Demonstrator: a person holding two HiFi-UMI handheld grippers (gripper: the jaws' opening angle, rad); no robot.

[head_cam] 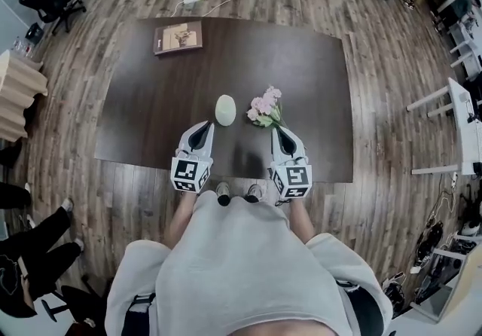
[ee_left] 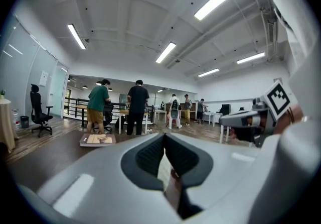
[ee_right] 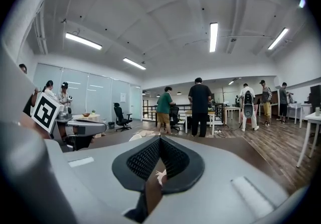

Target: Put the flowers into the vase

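Vase point(head_cam: 225, 110) — pale, upright on the dark table point(head_cam: 316, 63). Flowers point(head_cam: 263, 107) — pink bunch lying just right of the vase, not touching it. Left gripper point(head_cam: 205, 125) — just beside the vase on its near-left side, jaws pressed together, nothing between. Right gripper point(head_cam: 277, 129) — near-right of the vase, tips just beside the flowers, jaws likewise closed and empty. Book point(head_cam: 178, 37) — well beyond the vase, far-left.
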